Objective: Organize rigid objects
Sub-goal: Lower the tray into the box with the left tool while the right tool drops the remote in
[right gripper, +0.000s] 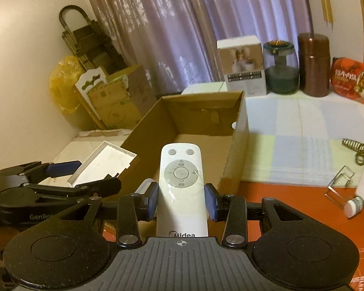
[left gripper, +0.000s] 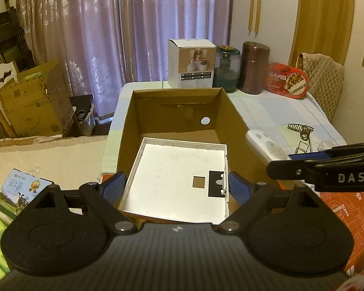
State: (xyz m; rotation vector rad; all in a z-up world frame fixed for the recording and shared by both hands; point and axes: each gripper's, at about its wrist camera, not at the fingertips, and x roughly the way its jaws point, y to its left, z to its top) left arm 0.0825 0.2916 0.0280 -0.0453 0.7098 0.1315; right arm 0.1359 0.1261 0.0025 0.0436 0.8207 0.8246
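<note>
Remote control (right gripper: 180,181), white and slim, pinched across its lower waist by the right fingers (right gripper: 212,202), closed nearly all the way on its two long edges. Held nose-forward and tilted down, just short of the near wall of the open cardboard box (right gripper: 233,160), not yet inside.

Probably light, stiff and hard-shelled, with smooth, glossy sides: likely to slip or pivot if squeezed only at one end. Best taken where now gripped, on the flat side edges below the buttons, clear of the round keypad.

Beside it, a shallow white tray (left gripper: 177,169), spanned edge to edge by the left fingers (left gripper: 114,190), spread wide and bearing on its two opposite rims. Carried tilted over the near part of the same box, above its brown floor. Thin plastic by the look of it: rigid enough, yet liable to flex or crack under a hard squeeze on the rims.

Further out on the bench (right gripper: 291,145): a white carton (left gripper: 191,63), a glass jar (left gripper: 227,70) and a brown canister (left gripper: 254,68) at the far edge.
</note>
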